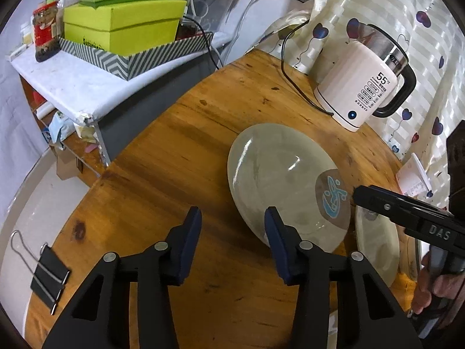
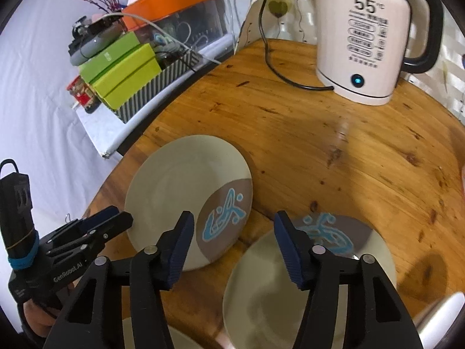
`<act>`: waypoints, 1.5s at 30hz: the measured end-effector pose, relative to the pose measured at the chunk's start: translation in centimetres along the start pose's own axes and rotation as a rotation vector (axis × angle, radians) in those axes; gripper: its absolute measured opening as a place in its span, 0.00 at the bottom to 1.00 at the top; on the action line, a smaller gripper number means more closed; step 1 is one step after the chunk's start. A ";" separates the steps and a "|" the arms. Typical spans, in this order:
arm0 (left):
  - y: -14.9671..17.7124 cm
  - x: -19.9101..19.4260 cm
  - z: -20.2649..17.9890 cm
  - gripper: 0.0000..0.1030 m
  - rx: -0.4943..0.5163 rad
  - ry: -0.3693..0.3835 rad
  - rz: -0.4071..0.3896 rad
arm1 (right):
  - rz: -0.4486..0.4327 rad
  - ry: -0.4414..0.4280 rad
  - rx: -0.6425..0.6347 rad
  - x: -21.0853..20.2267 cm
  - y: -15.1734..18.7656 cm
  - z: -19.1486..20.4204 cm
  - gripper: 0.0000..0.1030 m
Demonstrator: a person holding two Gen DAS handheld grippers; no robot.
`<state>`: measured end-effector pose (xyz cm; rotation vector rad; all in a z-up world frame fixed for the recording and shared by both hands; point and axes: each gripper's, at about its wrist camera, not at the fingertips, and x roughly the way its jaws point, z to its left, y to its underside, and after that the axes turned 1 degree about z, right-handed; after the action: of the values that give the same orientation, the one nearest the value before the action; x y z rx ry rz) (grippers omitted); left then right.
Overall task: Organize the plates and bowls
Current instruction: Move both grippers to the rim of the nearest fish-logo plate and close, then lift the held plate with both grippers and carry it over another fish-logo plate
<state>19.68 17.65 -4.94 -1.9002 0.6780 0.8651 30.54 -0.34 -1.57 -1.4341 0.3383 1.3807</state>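
**Two grippers standing over two cream plates on the round wooden table**

I am viewing the round, knotty wooden table through both wrist cameras. In the right wrist view, a cream ceramic plate with a grey-brown segment and a blue squiggle motif is lying flat at about 10 o'clock from the picture's centre. A second cream plate bearing the same blue motif is lying at about 5 o'clock, just beside the first; I cannot tell whether their rims are touching.

The right gripper is standing released, its blue-padded jaws apart and empty. Its left pad is showing over the near rim of the first plate and its right pad over the second; whether either pad is touching a plate I cannot tell.

In the left wrist view, the left gripper is likewise standing released, holding nothing. Bare wood is showing between its jaws, and its right pad is overlapping the near edge of the first plate. The tip of the right gripper is entering this view at 3 o'clock, above the second plate.

A white electric kettle with a black handle is standing at 1 o'clock, well apart from the plates. A black binder clip is lying at 8 o'clock in the left view. Lime-green cardboard boxes are sitting in a striped tray at 11 o'clock, off the table.
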 end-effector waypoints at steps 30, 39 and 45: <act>-1.0 1.2 -0.5 0.25 0.005 0.071 -0.008 | 0.032 -0.011 0.054 3.5 -1.6 -1.0 0.20; -1.2 -0.7 -0.5 0.25 0.010 0.070 -0.034 | 0.017 -0.031 0.052 1.9 -1.7 -0.5 0.20; -0.6 -2.4 -1.0 0.25 0.019 0.067 -0.039 | 0.016 -0.029 0.062 0.4 -1.0 0.0 0.20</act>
<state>19.00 17.27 -2.40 -1.9263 0.6842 0.7709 31.43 0.26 -1.48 -1.3617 0.3718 1.3909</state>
